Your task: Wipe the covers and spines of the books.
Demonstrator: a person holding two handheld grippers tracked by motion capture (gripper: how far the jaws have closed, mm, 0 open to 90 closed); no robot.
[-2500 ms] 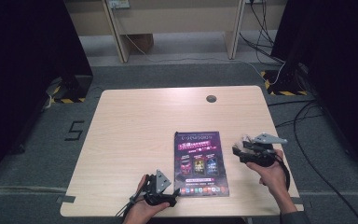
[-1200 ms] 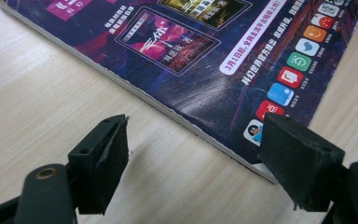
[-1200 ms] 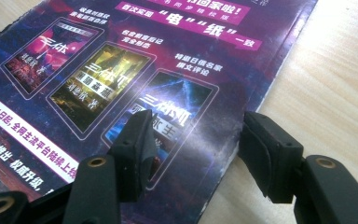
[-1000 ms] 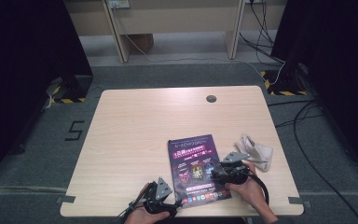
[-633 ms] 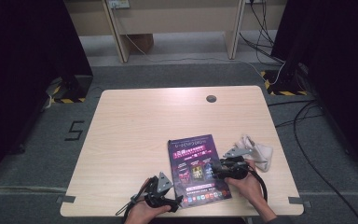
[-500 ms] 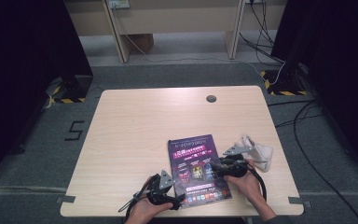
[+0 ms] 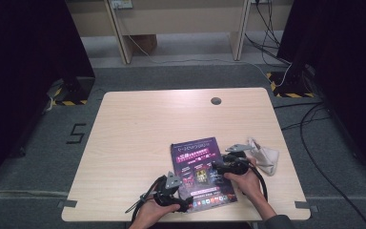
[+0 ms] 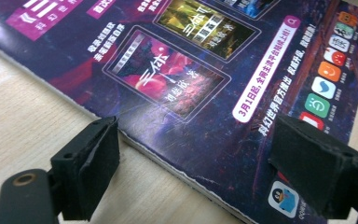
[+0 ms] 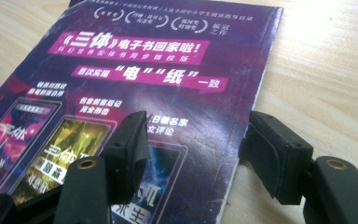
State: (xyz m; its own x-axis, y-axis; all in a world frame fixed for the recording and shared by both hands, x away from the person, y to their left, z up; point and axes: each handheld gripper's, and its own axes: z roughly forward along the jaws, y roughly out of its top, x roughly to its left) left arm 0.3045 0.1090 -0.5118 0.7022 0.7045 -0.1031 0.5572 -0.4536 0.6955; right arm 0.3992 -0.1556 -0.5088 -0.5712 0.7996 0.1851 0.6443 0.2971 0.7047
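A purple magazine (image 7: 201, 168) lies flat near the table's front edge. My left gripper (image 7: 185, 203) is at its lower left corner. In the left gripper view my left gripper (image 8: 200, 140) is open and has just been opening; one pad rests on the wood beside the magazine's edge (image 8: 158, 154), the other hangs over the cover. My right gripper (image 7: 216, 166) is at the right side of the magazine. In the right gripper view my right gripper (image 9: 198, 130) is open, its jaws just widened, straddling the magazine's right edge (image 9: 256, 102) without pressing it.
A crumpled white cloth (image 7: 267, 155) lies on the table just right of my right hand. A round cable hole (image 7: 216, 100) sits near the table's far edge (image 7: 186, 89). Cables run over the floor at the right.
My right gripper left the cloth on the table and came over to the magazine's right edge. My left gripper edged in to the magazine's lower left corner. Both pairs of jaws stand wider.
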